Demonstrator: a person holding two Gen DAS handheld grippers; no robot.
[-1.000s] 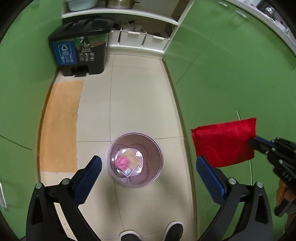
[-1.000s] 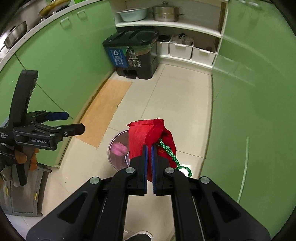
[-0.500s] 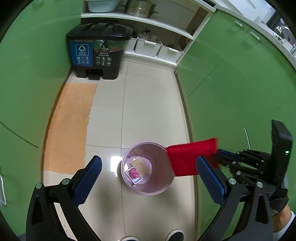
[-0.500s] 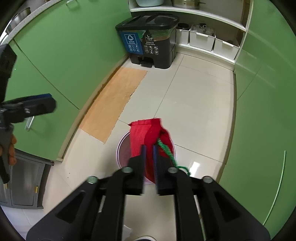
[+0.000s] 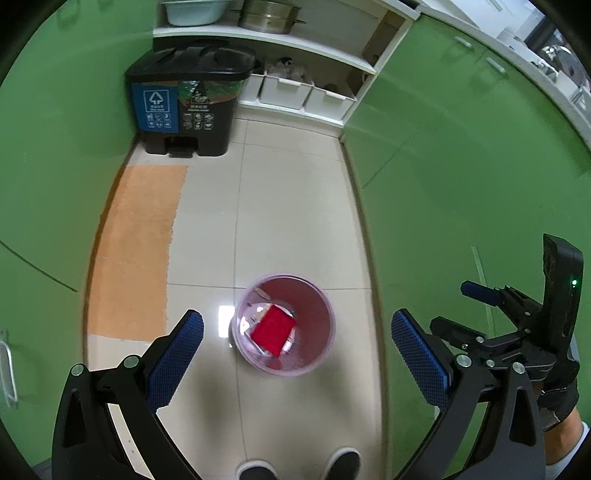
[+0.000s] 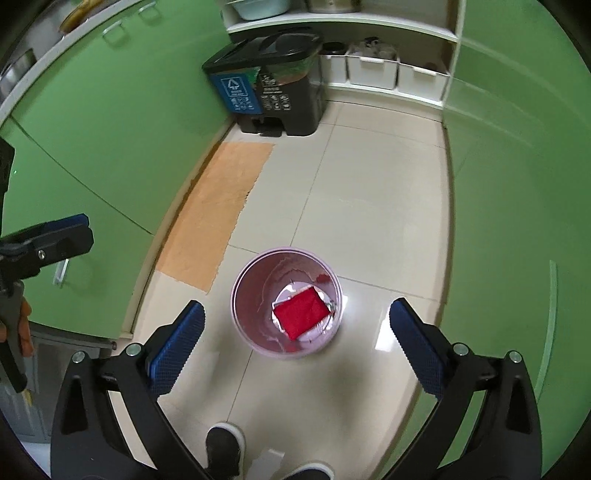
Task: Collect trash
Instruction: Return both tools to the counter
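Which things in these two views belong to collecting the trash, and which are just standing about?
Belong to the job:
- red pouch, lying inside the bin
- small pink bin on the floor
- right gripper, its fingers opening, nothing between them

Just standing about:
- black pedal bin
- orange mat
- white shelf boxes
- steel pot

Narrow floor (image 5: 288,221) corridor between green cabinets left (image 5: 55,166) and right (image 5: 480,166). Centre tiles bare and open from near to far. Pink bin (image 5: 325,354) stands near centre, mouth open upward, nothing above rim; red pouch (image 5: 273,331) and scraps lie at bottom. Orange mat (image 5: 136,251) flat along left, no obstruction. Black pedal bin (image 5: 188,103) blocks far left corner; shelf with white boxes (image 5: 306,96) closes far end. Shoes (image 5: 258,470) at near edge.
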